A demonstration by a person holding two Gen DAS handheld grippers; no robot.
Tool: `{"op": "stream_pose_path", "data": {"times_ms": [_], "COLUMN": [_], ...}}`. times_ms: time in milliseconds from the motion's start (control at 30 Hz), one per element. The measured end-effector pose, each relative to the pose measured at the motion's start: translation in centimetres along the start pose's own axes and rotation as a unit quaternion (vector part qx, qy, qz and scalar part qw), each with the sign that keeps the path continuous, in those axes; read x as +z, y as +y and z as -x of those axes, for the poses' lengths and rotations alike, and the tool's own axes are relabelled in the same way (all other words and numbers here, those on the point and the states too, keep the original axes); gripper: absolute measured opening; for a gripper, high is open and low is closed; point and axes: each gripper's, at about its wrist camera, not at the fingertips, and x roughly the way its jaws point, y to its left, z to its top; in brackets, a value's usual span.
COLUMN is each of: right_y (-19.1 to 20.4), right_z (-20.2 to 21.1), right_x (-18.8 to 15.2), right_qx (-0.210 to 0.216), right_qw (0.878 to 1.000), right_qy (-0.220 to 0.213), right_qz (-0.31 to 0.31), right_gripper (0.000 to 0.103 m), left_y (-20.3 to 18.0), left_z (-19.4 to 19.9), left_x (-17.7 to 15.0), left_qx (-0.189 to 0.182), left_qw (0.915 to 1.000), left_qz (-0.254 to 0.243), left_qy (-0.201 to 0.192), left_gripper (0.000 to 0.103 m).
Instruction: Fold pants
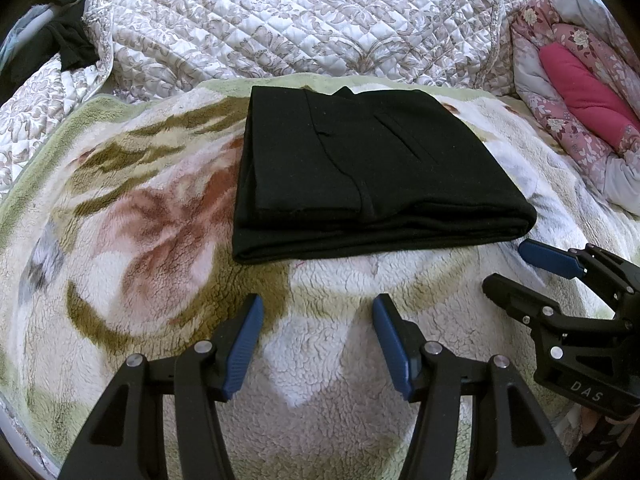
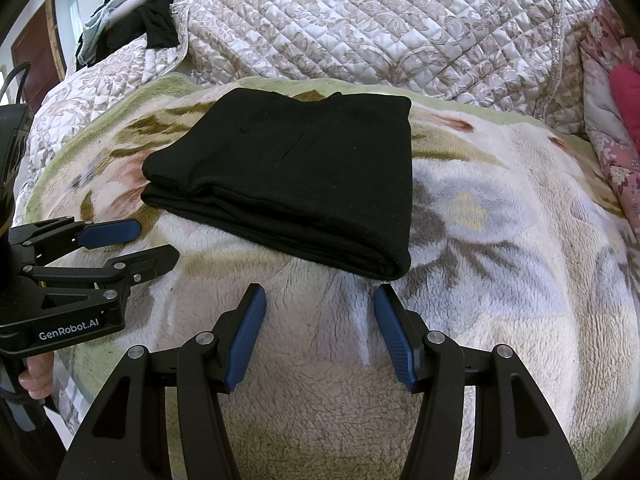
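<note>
A: Item one, far left?
B: A heap of dark clothing (image 2: pixel 132 20) at the back left corner of the bed, lying against the quilted bedspread (image 1: pixel 280 20) — cream and grey-brown, bunched along the whole back edge.

A: Item two?
B: The fleece blanket (image 1: pixel 140 200), floral print, green border, spread flat over the bed and carrying everything that follows.

A: Grippers?
B: The left gripper (image 1: pixel 318 340), blue pads (image 1: pixel 244 344), jaws spread apart, holding nothing, over the blanket's near edge. In the right wrist view it sits at the left, just short of the pants and not touching them. The right gripper (image 2: pixel 320 332) — same build, jaws likewise parted and empty — hovers over the near edge too, just beside the pants' near right corner, no contact visible.

A: The task item?
B: Pants (image 1: pixel 360 168), black, folded into a compact rectangle of several layers, lying flat in the middle of the blanket, toward its back edge. The fold stack shows along the near side; a seam runs across the top layer.

A: Far right?
B: A pink floral comforter (image 1: pixel 560 92) at the right edge of the bed, with a solid magenta lining (image 1: pixel 580 84) showing.
</note>
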Motion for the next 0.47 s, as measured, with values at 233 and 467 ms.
{"op": "stream_pose_path", "data": {"times_ms": [233,467], "right_y": [0.02,0.06], "right_z": [0.01,0.06], "right_x": [-0.03,-0.02], "right_qx": [0.0,0.0], "right_qw": [1.0,1.0], "right_qy": [0.0,-0.006], "right_qz": [0.0,0.002], "right_gripper": [0.057,0.057], "left_y": [0.05,0.28], "left_z": [0.0,0.1], "left_x": [0.02,-0.27], "left_qx": [-0.001,-0.002], "left_qw": [1.0,1.0], "left_qz": [0.002,0.004], "left_qy": [0.001,0.0], "left_gripper": [0.06,0.06]}}
